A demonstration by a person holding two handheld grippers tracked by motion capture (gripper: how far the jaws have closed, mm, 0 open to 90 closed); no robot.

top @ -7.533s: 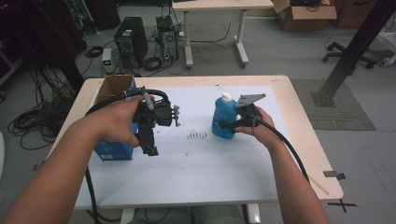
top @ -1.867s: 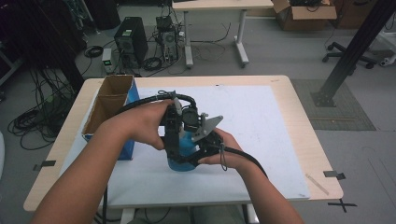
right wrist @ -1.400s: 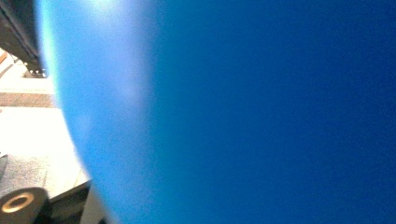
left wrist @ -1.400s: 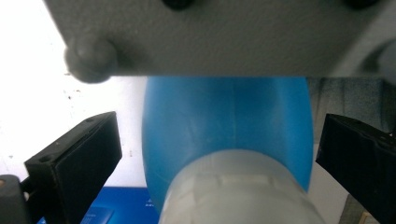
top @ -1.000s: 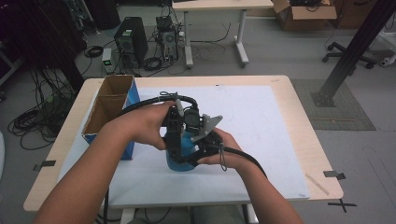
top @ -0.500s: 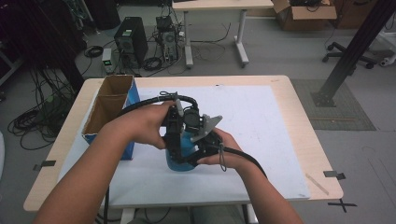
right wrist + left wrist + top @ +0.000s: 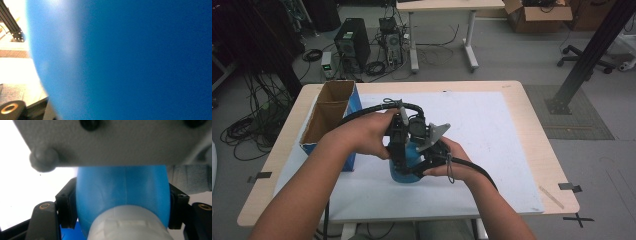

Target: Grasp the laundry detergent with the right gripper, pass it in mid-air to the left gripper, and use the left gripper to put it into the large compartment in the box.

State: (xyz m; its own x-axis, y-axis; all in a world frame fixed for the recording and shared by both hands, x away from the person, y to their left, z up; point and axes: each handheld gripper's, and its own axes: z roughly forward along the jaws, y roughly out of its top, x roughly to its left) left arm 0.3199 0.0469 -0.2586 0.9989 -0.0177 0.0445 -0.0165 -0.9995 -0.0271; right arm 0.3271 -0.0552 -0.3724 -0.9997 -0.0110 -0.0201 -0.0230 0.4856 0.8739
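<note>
Blue plastic bottle stands on the desk beside a cardboard box, our hand-held grippers meeting on it. Left hand-held gripper: jaws just closing around its white cap. Right hand-held gripper: clamped on the bottle's body.

Blue bottle with white cap, upright on the white mat

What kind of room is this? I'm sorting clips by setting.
Probably a lab or workshop rather than a home: a black desktop computer tower stands on the grey floor amid tangled black cables, with a white-legged work desk and a black office chair base behind.
</note>
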